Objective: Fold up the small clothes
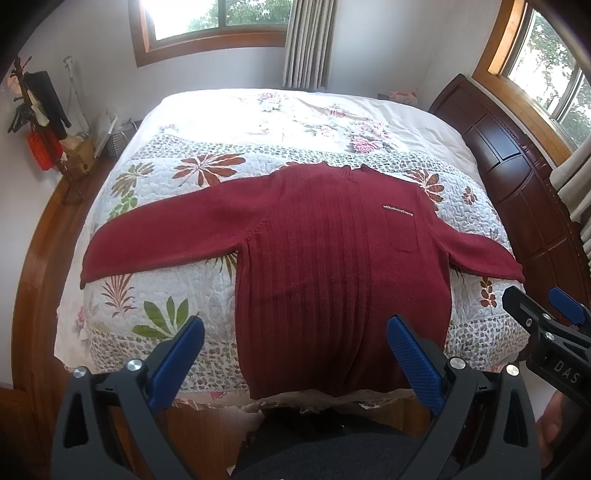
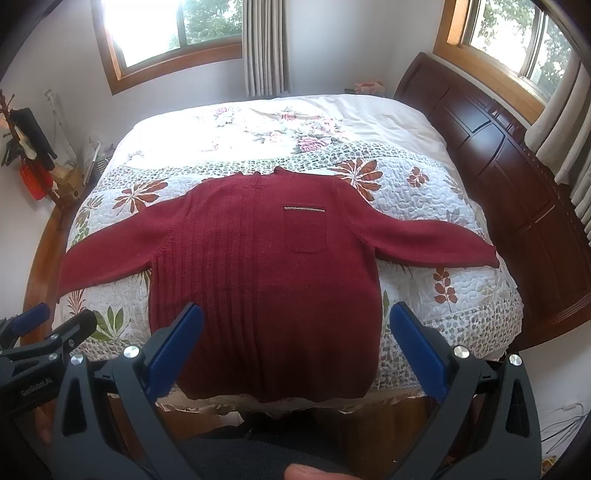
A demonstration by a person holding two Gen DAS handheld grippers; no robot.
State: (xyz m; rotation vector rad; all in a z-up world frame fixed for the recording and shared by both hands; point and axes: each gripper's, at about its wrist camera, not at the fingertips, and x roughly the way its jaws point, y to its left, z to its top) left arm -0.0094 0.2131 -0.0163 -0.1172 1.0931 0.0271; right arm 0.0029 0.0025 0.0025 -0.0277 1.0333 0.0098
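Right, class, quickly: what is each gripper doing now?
Left gripper: open, holding nothing, above the red sweater.
Right gripper: open, holding nothing.

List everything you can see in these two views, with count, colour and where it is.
sweater: one, dark red, flat on the bed, sleeves spread, hem at the near edge
chest pocket: one, red with pale trim, on the sweater
quilt: one, white with floral print, covering the bed
headboard: one, dark wood, right side
windows: two, wood-framed, far wall and right wall
curtains: grey, beside the windows
coat rack: one, hung with dark items, far left
left claw: one, black with blue pads, open above the hem
right claw: one, same colours, open above the hem
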